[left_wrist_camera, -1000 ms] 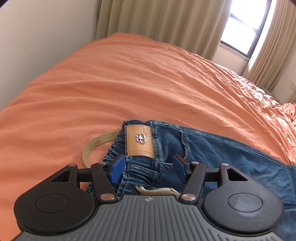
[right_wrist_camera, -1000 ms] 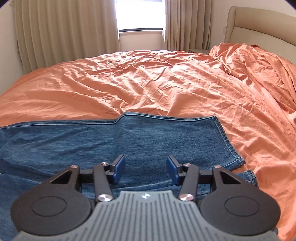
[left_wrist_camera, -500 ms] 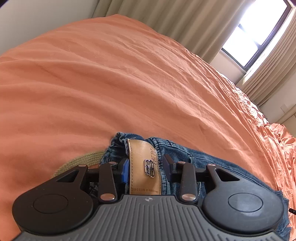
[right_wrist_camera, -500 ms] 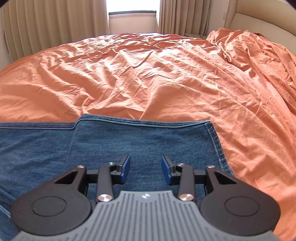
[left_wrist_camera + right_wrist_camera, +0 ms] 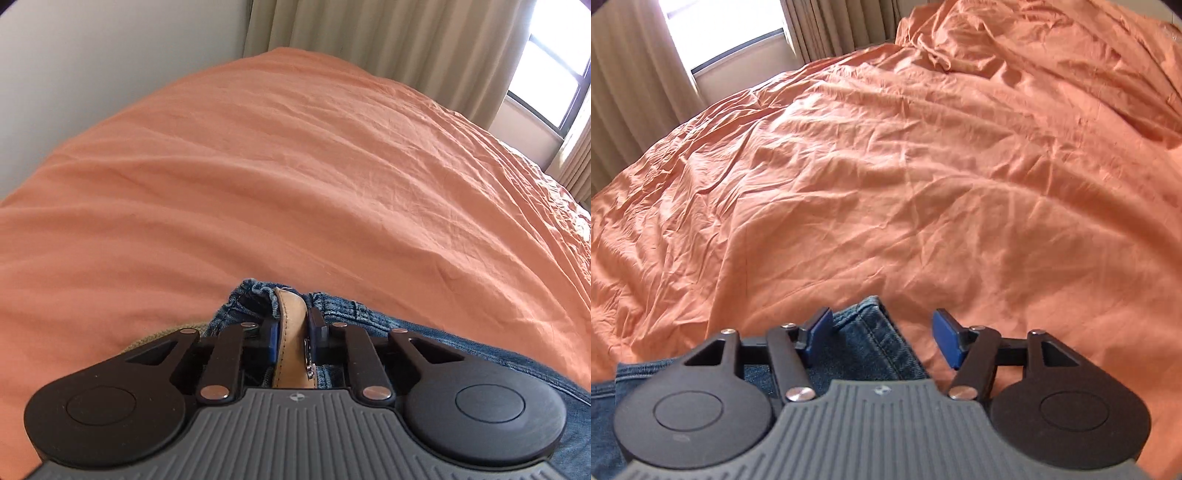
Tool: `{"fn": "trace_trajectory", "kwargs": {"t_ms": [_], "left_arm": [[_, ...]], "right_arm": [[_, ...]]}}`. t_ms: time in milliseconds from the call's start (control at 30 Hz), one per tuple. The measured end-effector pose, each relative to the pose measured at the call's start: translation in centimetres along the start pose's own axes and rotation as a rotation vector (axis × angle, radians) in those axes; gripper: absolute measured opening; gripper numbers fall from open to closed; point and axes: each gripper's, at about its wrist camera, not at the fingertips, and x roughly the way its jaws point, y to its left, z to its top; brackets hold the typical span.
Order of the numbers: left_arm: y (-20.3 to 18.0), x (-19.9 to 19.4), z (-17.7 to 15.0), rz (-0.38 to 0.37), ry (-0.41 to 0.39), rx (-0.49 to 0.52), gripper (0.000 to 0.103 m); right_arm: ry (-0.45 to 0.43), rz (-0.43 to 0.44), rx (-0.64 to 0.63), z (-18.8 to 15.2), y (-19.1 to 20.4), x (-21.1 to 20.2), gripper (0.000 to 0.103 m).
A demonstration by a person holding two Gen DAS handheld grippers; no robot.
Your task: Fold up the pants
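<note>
Your left gripper [image 5: 293, 338] is closing on the jeans [image 5: 332, 314] at the stiff waistband patch [image 5: 291, 325]; right gripper [image 5: 882, 334] opening over the limp, heavy hem [image 5: 871, 332]

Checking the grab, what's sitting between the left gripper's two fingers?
The jeans' waistband with its tan leather patch, in the left wrist view; the left gripper is closing on it.

Blue denim pants [image 5: 354, 314] (tan patch [image 5: 291, 332]); orange bedsheet [image 5: 295, 184]; beige curtains [image 5: 369, 37].
</note>
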Motion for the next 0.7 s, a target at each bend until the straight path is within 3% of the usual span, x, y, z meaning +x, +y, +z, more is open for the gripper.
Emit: {"fn": "trace_trajectory", "kwargs": {"t_ms": [67, 167, 267, 467, 600, 667, 700], "left_arm": [[-0.6, -1.1, -0.2, 0.023, -0.037, 0.014, 0.013], [-1.4, -3.2, -0.3, 0.066, -0.118, 0.035, 0.012], [-2.5, -5.1, 0.3, 0.097, -0.204, 0.09, 0.012], [-3.3, -4.8, 2.3, 0.151, -0.277, 0.097, 0.012], [-4.1, -1.5, 1.9, 0.18, -0.21, 0.166, 0.013], [-4.3, 0.3, 1.8, 0.18, -0.131, 0.182, 0.017], [-4.4, 0.8, 1.7, 0.191, -0.104, 0.188, 0.025]], "right_arm": [[0.001, 0.012, -0.012, 0.0, 0.4, 0.1, 0.012], [-0.086, 0.024, -0.069, 0.7, 0.9, -2.1, 0.007], [-0.169, 0.047, -0.047, 2.6, 0.6, -4.2, 0.0], [-0.212, -0.004, -0.069, 5.5, 2.7, -3.6, 0.0], [-0.161, -0.084, -0.112, 5.5, 4.5, -0.8, 0.0], [-0.142, -0.139, -0.105, 5.2, 4.9, 0.0, 0.001], [-0.143, -0.178, -0.107, 5.1, 5.1, 0.1, 0.003]]}}
